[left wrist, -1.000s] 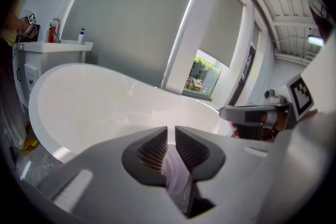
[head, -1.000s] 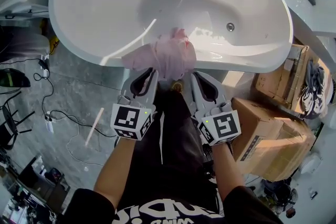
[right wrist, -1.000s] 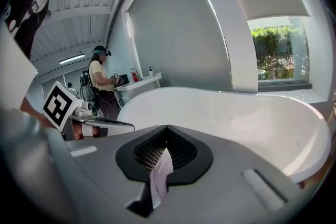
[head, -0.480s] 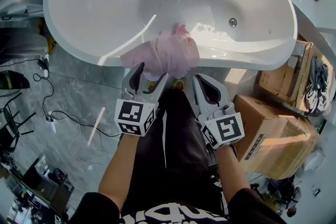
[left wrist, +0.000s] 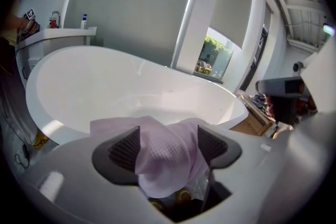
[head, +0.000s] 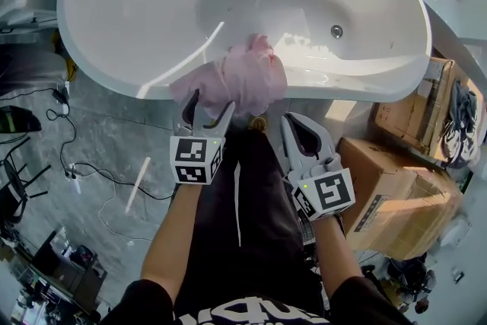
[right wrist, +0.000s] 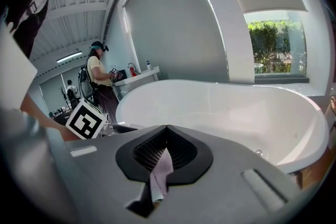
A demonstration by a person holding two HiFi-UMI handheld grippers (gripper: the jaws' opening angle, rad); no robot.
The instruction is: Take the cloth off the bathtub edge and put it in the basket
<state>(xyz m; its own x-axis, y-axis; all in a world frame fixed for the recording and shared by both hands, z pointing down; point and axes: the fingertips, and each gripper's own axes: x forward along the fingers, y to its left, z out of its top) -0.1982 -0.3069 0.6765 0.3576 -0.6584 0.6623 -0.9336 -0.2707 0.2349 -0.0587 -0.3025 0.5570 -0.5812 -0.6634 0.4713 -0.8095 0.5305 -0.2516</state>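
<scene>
Head view, task barely started: opening the left gripper (head: pixel 211 104) around the pink cloth (head: pixel 237 76) draped on the bathtub's (head: pixel 106 57) near edge, pinching a thin fold shut in the right gripper (head: pixel 288 120), yet to lift and carry it to a basket nowhere visible.

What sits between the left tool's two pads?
The pink cloth, hanging over the bathtub edge; the left gripper view shows it inside the left tool, whose jaws are opening.
</scene>
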